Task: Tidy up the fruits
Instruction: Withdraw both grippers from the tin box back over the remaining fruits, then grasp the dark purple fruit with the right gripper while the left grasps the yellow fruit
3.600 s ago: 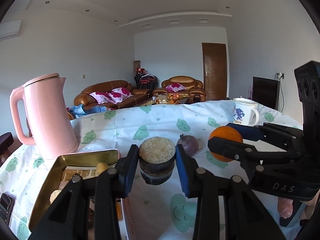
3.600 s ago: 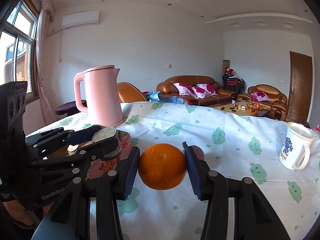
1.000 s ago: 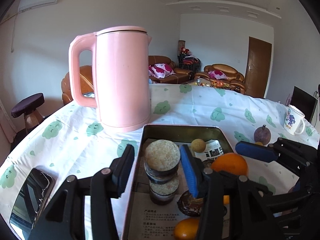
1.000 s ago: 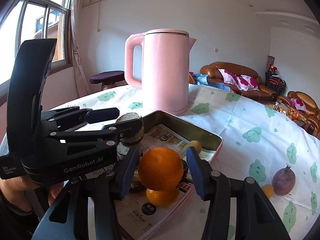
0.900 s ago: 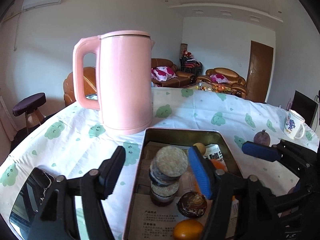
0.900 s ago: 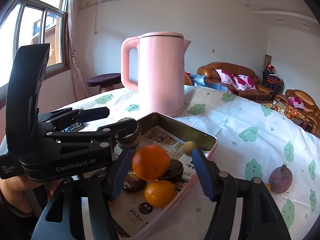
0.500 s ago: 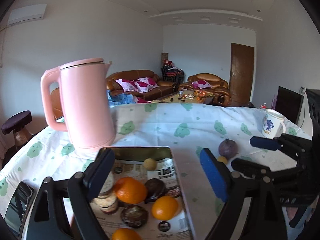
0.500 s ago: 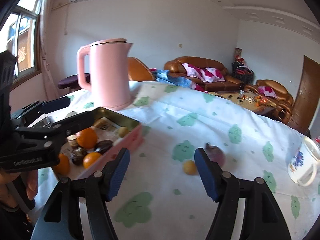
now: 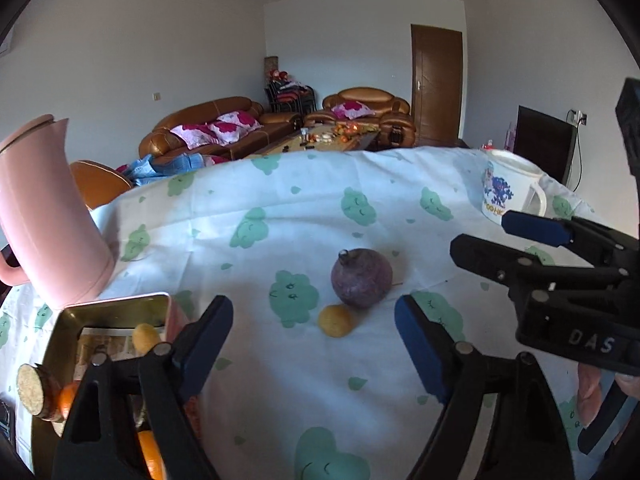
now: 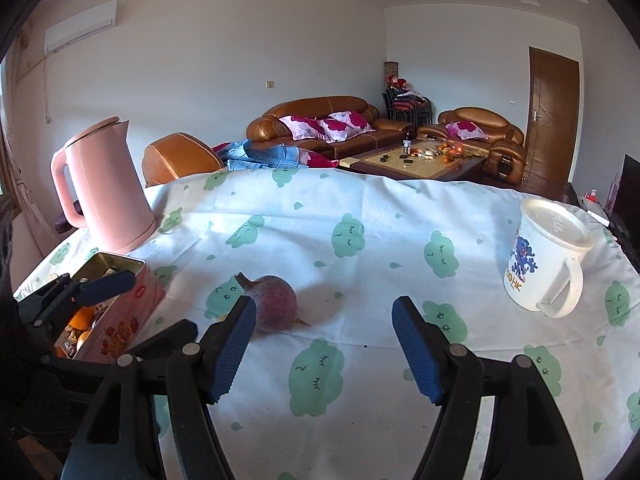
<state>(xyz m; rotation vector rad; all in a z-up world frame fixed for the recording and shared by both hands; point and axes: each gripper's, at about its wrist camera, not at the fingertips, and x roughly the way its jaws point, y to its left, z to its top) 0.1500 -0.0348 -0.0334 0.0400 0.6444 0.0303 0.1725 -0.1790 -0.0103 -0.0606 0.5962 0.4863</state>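
I have both sets of fingers spread wide and holding nothing. The left gripper (image 9: 314,342) points at the two fruits left loose on the counter (image 9: 256,184): a purple round fruit (image 9: 361,278) with a stub of stem, and a small yellow fruit (image 9: 336,321) just in front of it, the two touching or nearly so. They sit between my left fingers in that view, ahead of the tips, so I judge this hand is lined up to take one of them.

The right gripper (image 10: 322,346) hangs over the cloth a little to the right of the purple fruit; its left finger hides the yellow one, so I cannot place that from this side.

The tin box (image 10: 138,280) stands at the left near the pink kettle (image 10: 106,188), with oranges and other pieces already inside, which tells me it is the collecting place. The white mug (image 10: 544,258) stands well apart on the right, out of the way.
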